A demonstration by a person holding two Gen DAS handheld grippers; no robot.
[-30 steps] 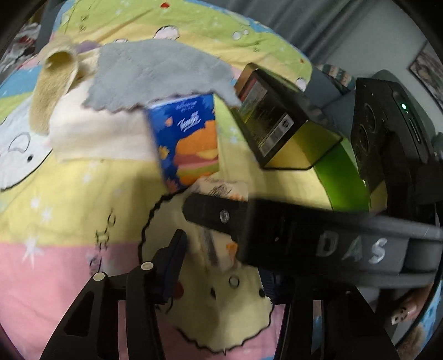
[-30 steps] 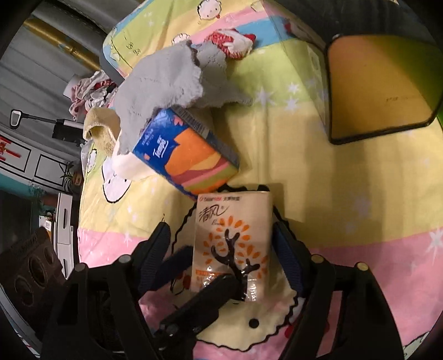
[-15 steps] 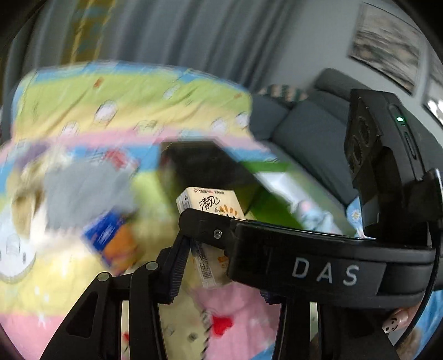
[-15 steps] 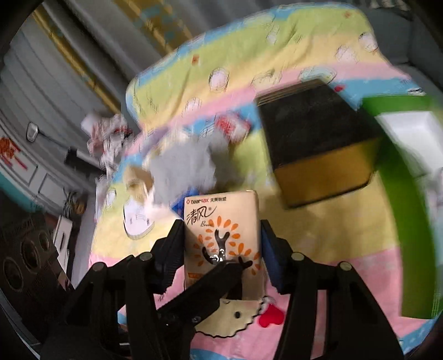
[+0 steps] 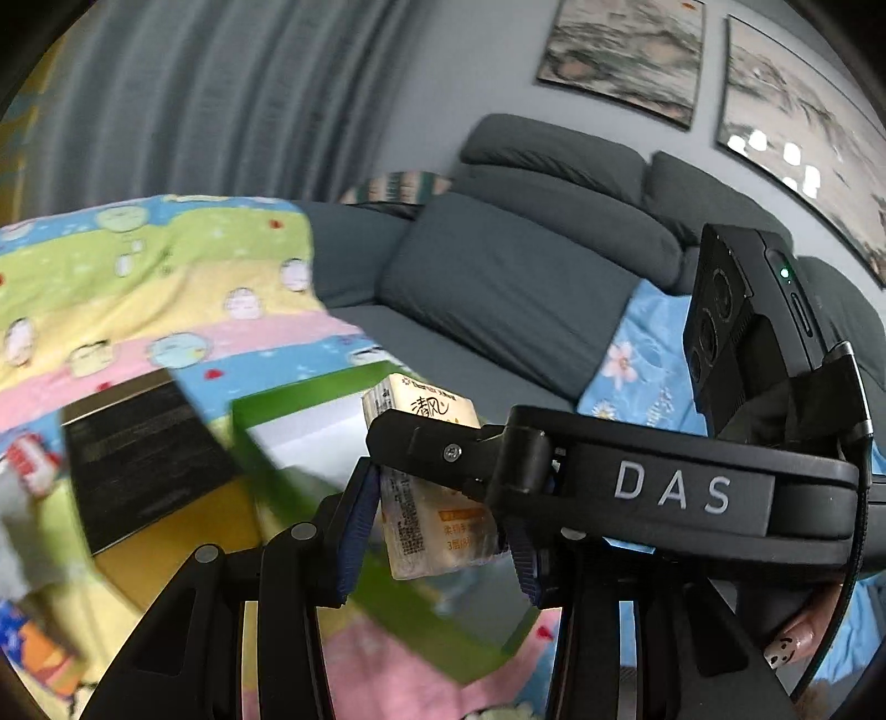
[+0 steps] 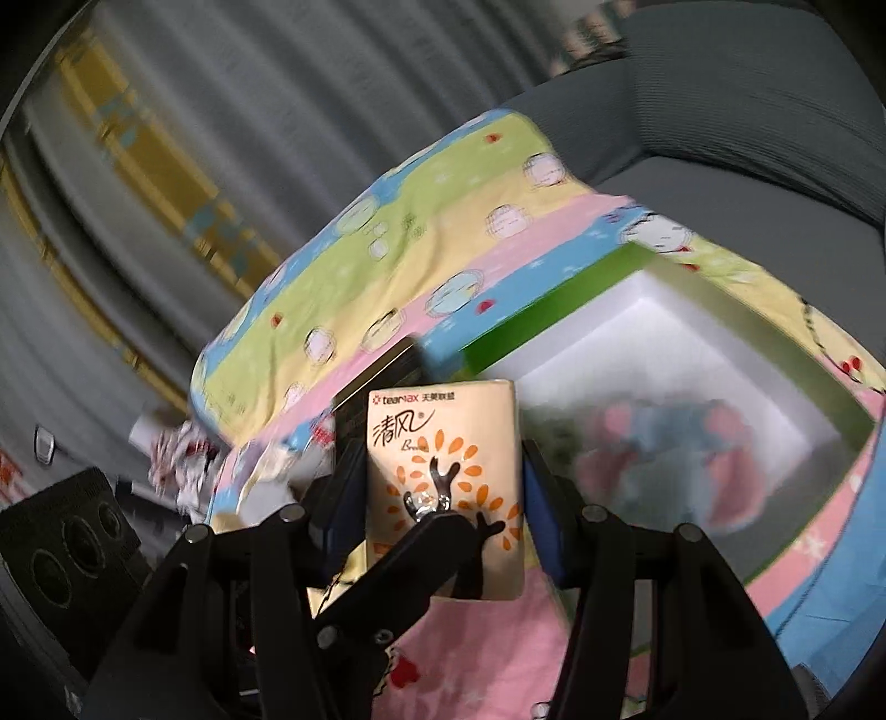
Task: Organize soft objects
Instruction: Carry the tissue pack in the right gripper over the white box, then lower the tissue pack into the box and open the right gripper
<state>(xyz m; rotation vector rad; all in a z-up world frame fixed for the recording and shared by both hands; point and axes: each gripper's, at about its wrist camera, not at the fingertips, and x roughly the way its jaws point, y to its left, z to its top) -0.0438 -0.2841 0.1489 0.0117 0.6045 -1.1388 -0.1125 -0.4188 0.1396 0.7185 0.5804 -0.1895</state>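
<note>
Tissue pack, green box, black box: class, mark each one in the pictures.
tissue pack (image 6: pixel 443 471), right wrist view, printed front face
green box (image 6: pixel 554 310), right wrist view, far green rim
black box (image 5: pixel 144 454), left wrist view, dark top face

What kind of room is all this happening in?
It looks like a home living room. A grey sofa with big cushions runs along the wall, framed pictures hang above it, and long grey curtains cover the window side. A cartoon-print blanket is spread out as the work surface.

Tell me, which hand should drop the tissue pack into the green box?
Probably right. The right gripper, jaws just closed across the tissue pack, looks straight into the open green box. The left gripper pinches it too.
</note>
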